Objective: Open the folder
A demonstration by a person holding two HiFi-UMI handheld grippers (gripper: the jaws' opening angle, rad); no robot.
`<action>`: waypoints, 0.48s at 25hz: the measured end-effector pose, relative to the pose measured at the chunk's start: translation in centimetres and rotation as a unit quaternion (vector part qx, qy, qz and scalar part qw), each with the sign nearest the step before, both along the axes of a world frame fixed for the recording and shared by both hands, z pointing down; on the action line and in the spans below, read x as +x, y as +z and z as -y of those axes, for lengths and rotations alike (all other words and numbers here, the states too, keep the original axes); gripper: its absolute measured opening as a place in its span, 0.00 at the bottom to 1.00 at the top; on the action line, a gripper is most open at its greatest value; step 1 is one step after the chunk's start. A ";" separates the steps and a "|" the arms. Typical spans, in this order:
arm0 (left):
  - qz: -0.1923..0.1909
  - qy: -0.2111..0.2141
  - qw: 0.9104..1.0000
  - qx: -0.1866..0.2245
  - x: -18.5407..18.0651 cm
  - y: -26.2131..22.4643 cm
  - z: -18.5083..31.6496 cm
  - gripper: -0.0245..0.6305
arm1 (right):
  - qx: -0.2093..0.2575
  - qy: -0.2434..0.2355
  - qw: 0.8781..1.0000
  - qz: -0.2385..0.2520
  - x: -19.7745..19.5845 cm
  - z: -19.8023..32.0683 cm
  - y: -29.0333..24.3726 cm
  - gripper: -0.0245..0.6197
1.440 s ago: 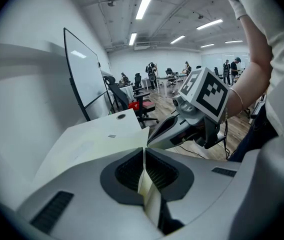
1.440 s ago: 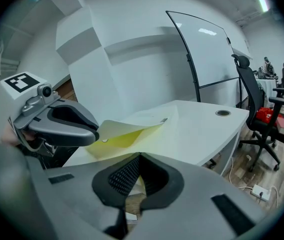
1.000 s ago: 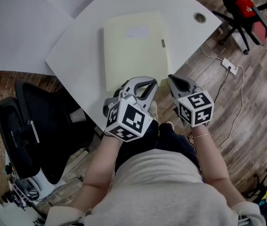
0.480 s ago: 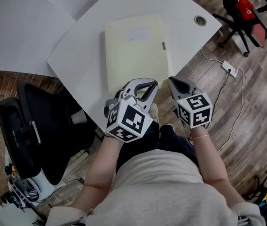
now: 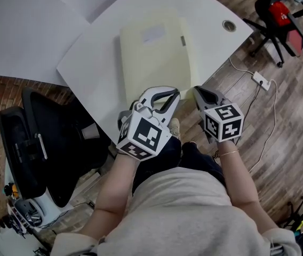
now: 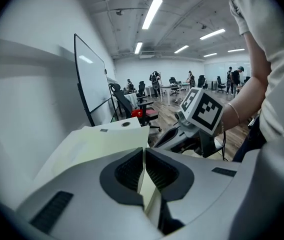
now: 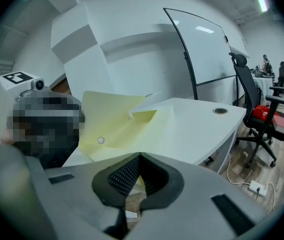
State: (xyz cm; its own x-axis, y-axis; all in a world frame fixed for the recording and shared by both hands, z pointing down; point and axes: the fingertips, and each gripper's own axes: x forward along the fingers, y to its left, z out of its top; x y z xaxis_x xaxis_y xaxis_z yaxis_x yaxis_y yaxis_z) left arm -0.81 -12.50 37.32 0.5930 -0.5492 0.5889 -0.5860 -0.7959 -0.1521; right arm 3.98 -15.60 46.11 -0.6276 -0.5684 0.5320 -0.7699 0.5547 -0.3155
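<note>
A pale yellow folder (image 5: 151,57) lies flat on the white curved tabletop (image 5: 210,31). Its long sides run away from the person, and a pale label (image 5: 154,34) sits near its far end. A small dark clasp (image 5: 183,40) shows on its right edge.

The left hand-held gripper (image 5: 161,92) is at the folder's near edge. In the left gripper view its jaws are pressed together on a thin yellow sheet, the near edge of the folder's cover, with the rest of the folder (image 6: 97,144) stretching away beyond the pads. In the right gripper view the near part of the folder (image 7: 117,129) stands up off the tabletop at the left, and a small round stud shows on it.

The right hand-held gripper (image 5: 200,94) is just beside the folder's near right corner, at the tabletop's edge and over the wooden floor (image 5: 290,116). Its jaws meet at the tips with nothing caught between them (image 7: 139,156).

A round cable grommet (image 5: 229,25) sits in the tabletop's far right corner, well apart from the folder. A black office chair (image 5: 39,143) stands to the person's left, and a white power strip (image 5: 261,78) lies on the floor to the right.
</note>
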 end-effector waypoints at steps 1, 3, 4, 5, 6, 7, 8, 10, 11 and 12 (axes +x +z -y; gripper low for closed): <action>0.004 0.000 1.000 0.003 0.0 0.1 -0.1 0.08 | 0.000 0.001 1.000 0.002 0.0 0.0 0.0 0.07; 0.004 -0.003 1.000 0.007 -0.1 0.0 -0.3 0.08 | 0.000 0.000 1.000 0.004 0.0 0.1 -0.1 0.07; 0.004 -0.006 1.000 0.010 -0.2 0.0 -0.3 0.08 | 0.000 -0.001 1.000 0.004 0.0 0.0 -0.1 0.07; 0.004 -0.008 1.000 0.014 -0.3 -0.1 -0.4 0.08 | 0.000 -0.002 1.000 0.003 0.0 0.0 0.0 0.07; 0.003 -0.010 1.000 0.019 -0.4 -0.2 -0.4 0.08 | 0.001 -0.004 1.000 0.001 -0.1 0.0 0.0 0.07; 0.001 -0.013 1.000 0.025 -0.5 -0.5 -0.4 0.08 | 0.002 -0.006 1.000 0.000 0.0 0.0 0.0 0.07; -0.001 -0.015 0.999 0.032 -0.5 -0.8 -0.4 0.08 | 0.003 -0.007 1.000 -0.003 0.0 0.0 -0.1 0.07; -0.004 -0.014 0.999 0.047 -0.6 -1.4 -0.6 0.08 | 0.007 -0.008 1.000 -0.011 0.2 0.1 -0.2 0.07; -0.004 -0.013 0.998 0.053 -0.6 -1.6 -0.7 0.08 | 0.010 -0.009 1.000 -0.017 0.3 0.1 -0.2 0.07; -0.006 -0.014 0.998 0.056 -0.7 -1.8 -0.8 0.08 | 0.013 -0.011 1.000 -0.023 0.3 0.1 -0.3 0.07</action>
